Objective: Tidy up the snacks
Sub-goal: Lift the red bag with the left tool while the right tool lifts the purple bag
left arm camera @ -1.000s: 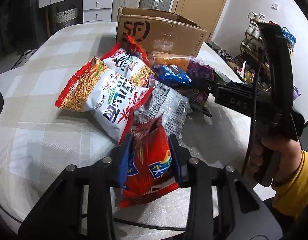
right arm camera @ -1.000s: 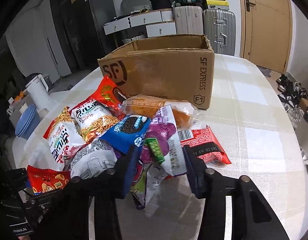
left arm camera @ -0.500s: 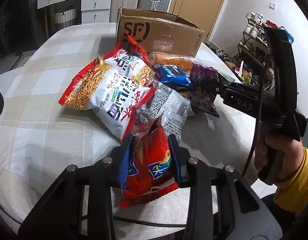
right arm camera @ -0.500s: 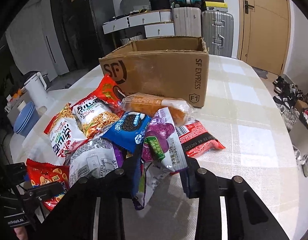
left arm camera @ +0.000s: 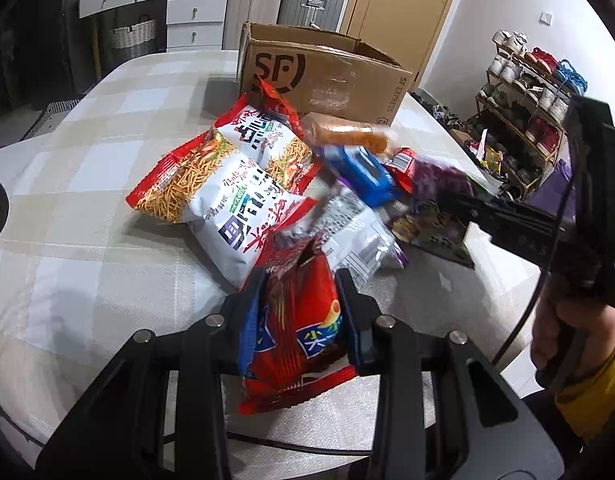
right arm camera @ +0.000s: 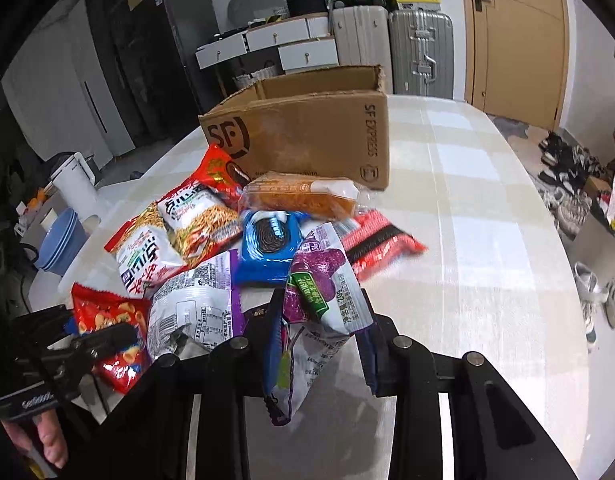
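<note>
Suitcases and white drawers line the far wall behind a checked-cloth counter (right arm camera: 487, 208), where an open brown cardboard box (right arm camera: 307, 140) stands beyond heaped snack bags. Left hand-held gripper (left arm camera: 299, 312) clamps a red crinkly chip bag (left arm camera: 295, 332); right hand-held gripper (right arm camera: 319, 320) pinches a purple-and-white snack packet (right arm camera: 327, 292).

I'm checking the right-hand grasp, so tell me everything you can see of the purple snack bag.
The purple snack bag is a glossy plastic pouch, purple and white with a green label, printed text and a barcode-like panel. It is crumpled and stands roughly upright, pinched between the jaws of the right gripper, its lower end hanging below them. It appears lifted just in front of the snack pile; whether it touches the blue cookie pack is unclear.
</note>
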Available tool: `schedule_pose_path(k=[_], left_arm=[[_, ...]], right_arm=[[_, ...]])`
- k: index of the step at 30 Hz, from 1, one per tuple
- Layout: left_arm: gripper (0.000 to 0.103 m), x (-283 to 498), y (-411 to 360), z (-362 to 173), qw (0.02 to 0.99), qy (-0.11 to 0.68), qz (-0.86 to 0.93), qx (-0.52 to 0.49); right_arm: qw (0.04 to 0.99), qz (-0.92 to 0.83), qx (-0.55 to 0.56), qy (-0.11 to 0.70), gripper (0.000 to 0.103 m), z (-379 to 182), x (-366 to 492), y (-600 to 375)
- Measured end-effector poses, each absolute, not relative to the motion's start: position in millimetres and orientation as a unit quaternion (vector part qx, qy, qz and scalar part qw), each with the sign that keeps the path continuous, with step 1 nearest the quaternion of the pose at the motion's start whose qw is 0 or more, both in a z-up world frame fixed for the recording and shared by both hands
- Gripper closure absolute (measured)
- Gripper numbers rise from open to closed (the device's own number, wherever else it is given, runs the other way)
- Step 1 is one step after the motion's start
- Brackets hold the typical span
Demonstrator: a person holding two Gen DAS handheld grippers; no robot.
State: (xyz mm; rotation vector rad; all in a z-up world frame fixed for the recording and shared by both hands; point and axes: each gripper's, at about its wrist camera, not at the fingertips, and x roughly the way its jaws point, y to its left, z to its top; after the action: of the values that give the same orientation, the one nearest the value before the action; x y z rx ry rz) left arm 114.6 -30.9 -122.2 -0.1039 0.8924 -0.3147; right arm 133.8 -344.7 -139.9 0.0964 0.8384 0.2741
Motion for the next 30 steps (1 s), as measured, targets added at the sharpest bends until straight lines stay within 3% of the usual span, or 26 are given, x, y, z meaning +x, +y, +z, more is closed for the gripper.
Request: schedule_pose_path(k=[19,30], left_arm=[[0.071,118,-25,-130,0.881,0.445,-0.146,-0.060],[0.071,114,-12,-121,0.877,0.445,-0.162,-0.085]], right_arm=[[0.875,0.129,0.083,0.459,0.070,-164,130,-348],[0.883,0.133,0.094,0.439,0.070,-150,122,-355]])
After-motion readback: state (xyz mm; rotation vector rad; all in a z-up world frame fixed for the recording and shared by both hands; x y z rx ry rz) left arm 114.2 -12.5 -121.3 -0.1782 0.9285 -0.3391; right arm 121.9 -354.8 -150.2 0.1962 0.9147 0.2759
